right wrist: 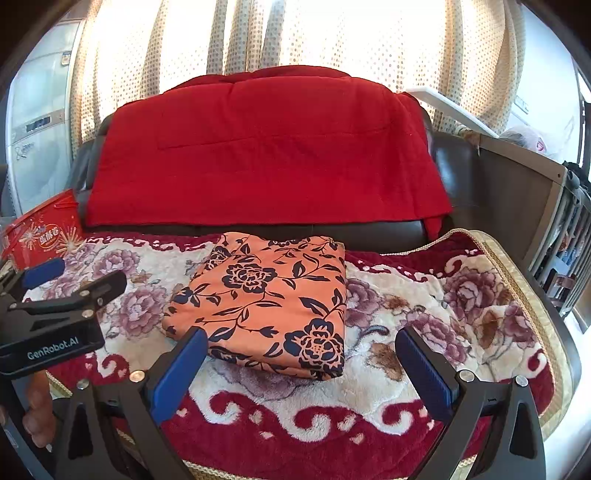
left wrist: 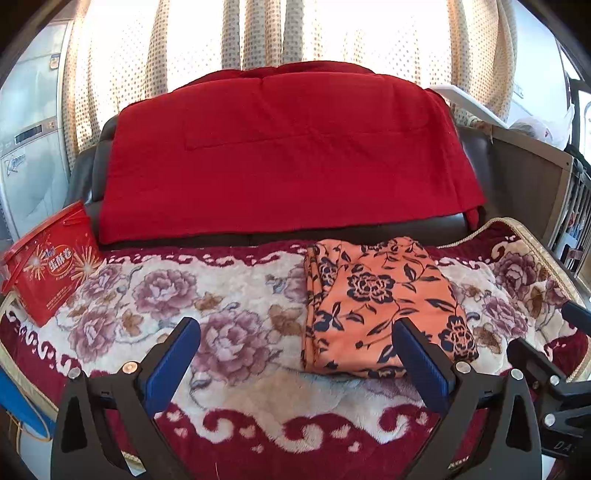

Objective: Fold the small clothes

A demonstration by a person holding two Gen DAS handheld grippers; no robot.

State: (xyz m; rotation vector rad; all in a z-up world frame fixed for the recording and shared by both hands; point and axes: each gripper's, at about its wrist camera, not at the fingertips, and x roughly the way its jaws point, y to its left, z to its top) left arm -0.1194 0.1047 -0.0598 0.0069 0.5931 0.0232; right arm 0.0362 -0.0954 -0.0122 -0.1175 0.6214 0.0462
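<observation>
An orange garment with a dark blue flower print (left wrist: 380, 302) lies folded into a flat rectangle on the plush floral blanket (left wrist: 221, 280). It also shows in the right wrist view (right wrist: 269, 302). My left gripper (left wrist: 297, 339) is open and empty, hovering just in front of the garment's near left edge. My right gripper (right wrist: 301, 349) is open and empty, its blue fingers (right wrist: 184, 365) straddling the garment's near edge from above. The left gripper's body (right wrist: 55, 302) shows at the left of the right wrist view.
A red blanket (left wrist: 288, 147) drapes over the dark sofa back behind. A red gift box (left wrist: 51, 266) stands at the blanket's left end. A wooden cabinet (left wrist: 528, 184) stands to the right. Dotted curtains (left wrist: 295, 33) hang behind.
</observation>
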